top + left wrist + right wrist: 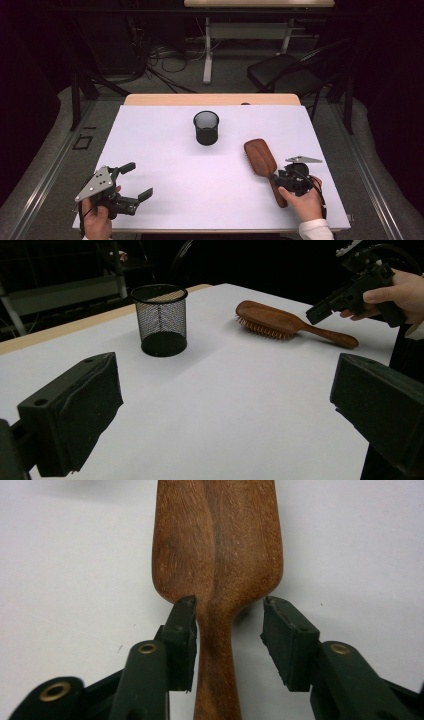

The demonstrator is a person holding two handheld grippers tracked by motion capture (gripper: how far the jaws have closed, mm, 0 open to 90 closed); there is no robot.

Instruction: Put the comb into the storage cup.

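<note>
White worktop [200,190] under dark room, cables and chair beyond. Right gripper [229,611]: jaws parted astride neck of brown wooden paddle hairbrush [262,161], one pad touching, other clear, so no pinch; brush flat near right edge, bristles down. Left gripper [131,181]: jaws spread wide, idle, nothing between. Black wire-mesh cup [206,127] upright mid-worktop, well apart. Bristles visible from left gripper view; wood grain from right gripper view.

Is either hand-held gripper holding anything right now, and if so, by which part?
Nothing is held. The right hand-held gripper straddles the neck of the wooden hairbrush, with a gap at one pad. The left hand-held gripper is open over the table.
</note>
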